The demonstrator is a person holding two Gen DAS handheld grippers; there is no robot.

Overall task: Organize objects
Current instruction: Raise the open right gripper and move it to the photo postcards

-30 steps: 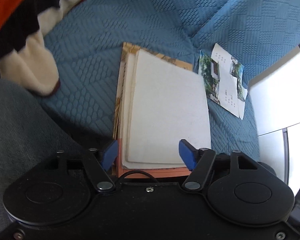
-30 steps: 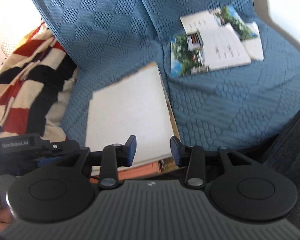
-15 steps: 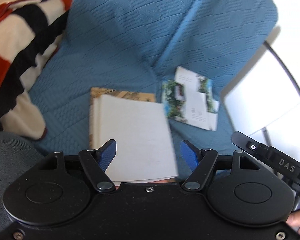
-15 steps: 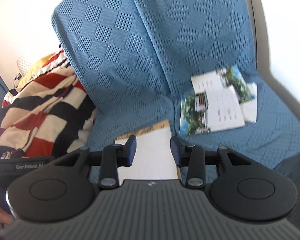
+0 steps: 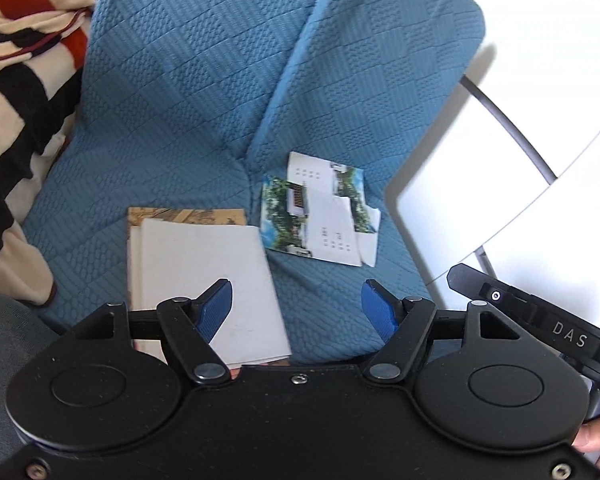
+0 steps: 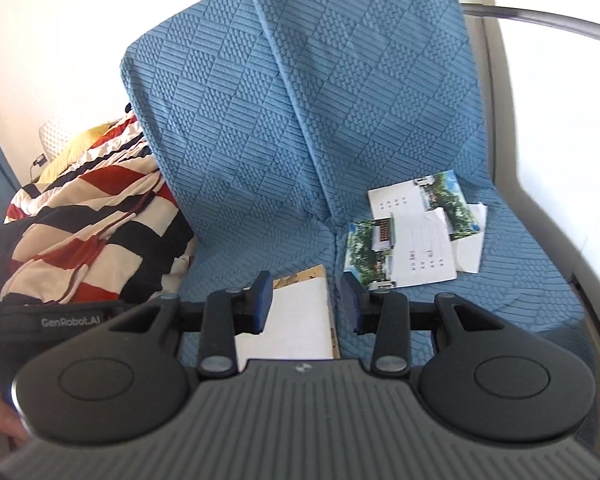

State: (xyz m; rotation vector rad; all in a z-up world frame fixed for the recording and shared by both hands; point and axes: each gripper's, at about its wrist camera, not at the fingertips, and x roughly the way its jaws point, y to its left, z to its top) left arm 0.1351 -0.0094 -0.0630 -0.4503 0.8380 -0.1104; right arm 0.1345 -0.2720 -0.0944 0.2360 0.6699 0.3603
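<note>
Left gripper (image 5: 296, 306): I'm holding it wide, empty.
Right gripper (image 6: 304, 300): narrower, gripping nothing.
White paper-covered book stack (image 5: 204, 280): lying at 9 o'clock of the photo-printed leaflets (image 5: 320, 212).

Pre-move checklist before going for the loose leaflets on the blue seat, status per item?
1. Left gripper empty, jaws apart: ok.
2. Right gripper empty, jaws apart: ok.
3. Stack of books flat on the seat cover, nothing gripping it: ok.
4. Leaflets gathered into one pile: not ok, they overlap loosely and are fanned out.
5. Striped blanket away from the leaflets: ok.
6. Number of leaflets: cannot tell, they overlap.
</note>
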